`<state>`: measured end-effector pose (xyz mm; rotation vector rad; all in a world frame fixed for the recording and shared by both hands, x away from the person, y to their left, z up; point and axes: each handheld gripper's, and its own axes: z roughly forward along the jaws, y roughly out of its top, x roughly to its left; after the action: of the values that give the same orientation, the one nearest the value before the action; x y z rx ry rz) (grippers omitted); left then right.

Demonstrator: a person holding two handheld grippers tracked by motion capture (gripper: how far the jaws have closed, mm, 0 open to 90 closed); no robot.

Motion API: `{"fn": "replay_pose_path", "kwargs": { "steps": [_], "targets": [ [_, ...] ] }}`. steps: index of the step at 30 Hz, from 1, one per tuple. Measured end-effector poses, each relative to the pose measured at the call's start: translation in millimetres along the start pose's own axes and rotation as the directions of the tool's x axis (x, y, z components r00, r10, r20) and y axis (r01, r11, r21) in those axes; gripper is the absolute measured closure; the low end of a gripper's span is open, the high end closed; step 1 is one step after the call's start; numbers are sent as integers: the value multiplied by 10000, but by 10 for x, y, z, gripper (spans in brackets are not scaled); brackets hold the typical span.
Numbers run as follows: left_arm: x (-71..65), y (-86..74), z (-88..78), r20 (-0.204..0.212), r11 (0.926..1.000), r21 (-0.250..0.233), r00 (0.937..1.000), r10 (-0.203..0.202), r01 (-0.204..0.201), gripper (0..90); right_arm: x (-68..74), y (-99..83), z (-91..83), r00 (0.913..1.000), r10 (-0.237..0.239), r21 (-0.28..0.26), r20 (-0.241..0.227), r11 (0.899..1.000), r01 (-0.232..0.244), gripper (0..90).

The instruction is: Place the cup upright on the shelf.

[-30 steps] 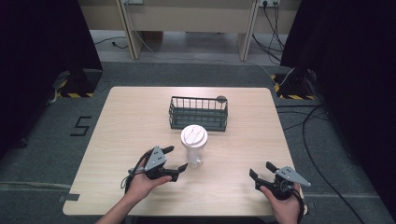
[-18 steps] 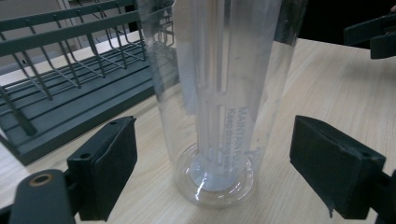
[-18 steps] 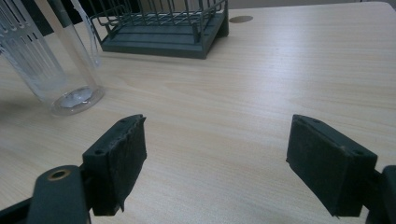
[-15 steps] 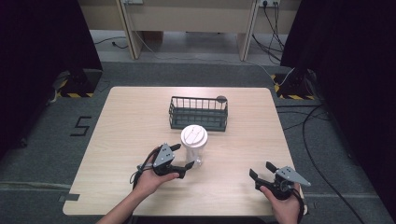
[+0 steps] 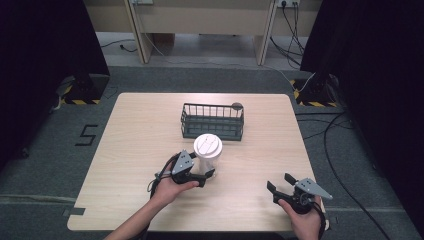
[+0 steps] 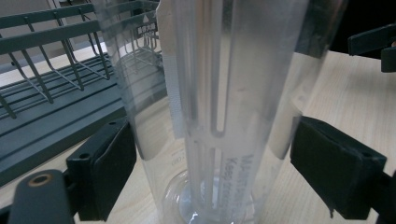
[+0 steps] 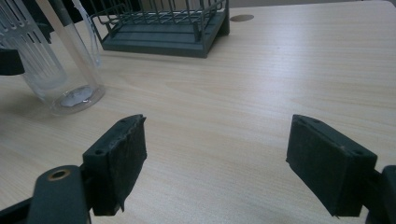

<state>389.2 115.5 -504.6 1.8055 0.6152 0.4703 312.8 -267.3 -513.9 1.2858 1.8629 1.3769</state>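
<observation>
Bottle: I see the clear bottle (image 5: 207, 152) with its white lid standing upright on the table (image 5: 135, 135), just in front of the wire basket (image 5: 212, 121).
Left gripper (image 5: 204, 177): my jaws sit wide on either side of the bottle's lower body; touching or not, I cannot tell.
Right gripper (image 5: 281, 183): my jaws are spread wide over bare wood, holding nothing, well apart from the bottle.

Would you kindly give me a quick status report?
Left gripper open, jaws astride the clear bottle. Right gripper open, empty. Wire basket just behind the bottle.
</observation>
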Motion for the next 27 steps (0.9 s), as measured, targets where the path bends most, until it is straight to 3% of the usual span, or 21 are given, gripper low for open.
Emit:
{"fn": "replay_pose_path", "kwargs": {
  "steps": [17, 27],
  "targets": [
    [17, -15, 94, -24, 9993, -363, 10000, -79, 78, 170, -5, 3, 5, 10000, -4, 57, -41, 10000, 4, 208],
    [-11, -4, 85, 72, 9995, -302, 10000, -48, 50, 178, -9, 3, 7, 10000, 31, 62, -85, 10000, -31, 208]
  ]
}}
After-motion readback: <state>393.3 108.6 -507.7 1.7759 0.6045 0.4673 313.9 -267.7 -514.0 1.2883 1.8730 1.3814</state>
